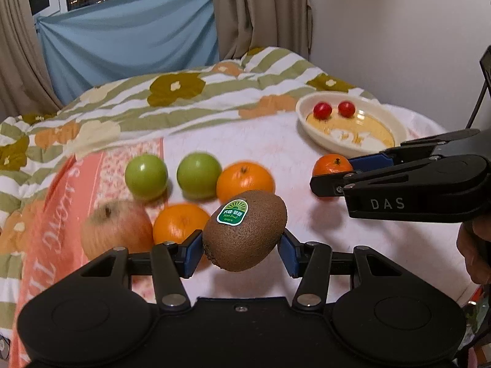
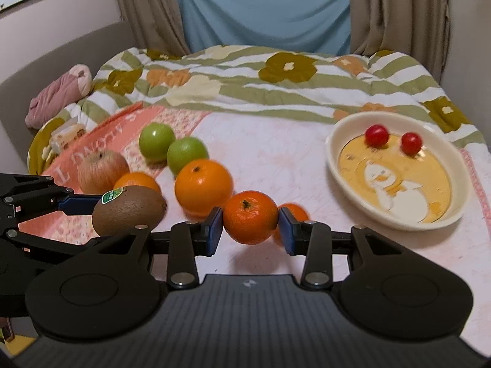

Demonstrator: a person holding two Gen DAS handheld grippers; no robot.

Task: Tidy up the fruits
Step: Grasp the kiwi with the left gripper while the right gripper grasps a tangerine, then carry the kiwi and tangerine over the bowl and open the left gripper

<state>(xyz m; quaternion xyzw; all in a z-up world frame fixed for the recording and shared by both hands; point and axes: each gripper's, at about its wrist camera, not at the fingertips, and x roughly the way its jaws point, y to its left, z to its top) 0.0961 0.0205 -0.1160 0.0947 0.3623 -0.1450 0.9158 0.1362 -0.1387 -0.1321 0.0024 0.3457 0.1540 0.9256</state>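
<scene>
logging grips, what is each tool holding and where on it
Left tool clamps the kiwi across its middle, lifted off the bed. Right tool clamps a small orange by its sides, stem up.

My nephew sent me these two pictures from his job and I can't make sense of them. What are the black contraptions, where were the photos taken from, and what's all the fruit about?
No robot here: a person holds a two-finger gripper in each hand, and each gripper carries a wide-angle camera looking forward along its fingers. One picture is taken from each gripper, so each shows its own black frame at the bottom.

The left gripper is shut on a kiwi with a green sticker. The right gripper is shut on a small mandarin.

Both work over a bed with a flowered quilt. Lying on the cloth are two green apples, a reddish apple and more oranges. A cream dish with a duck picture holds two cherry tomatoes.

The job is sorting the fruit.
</scene>
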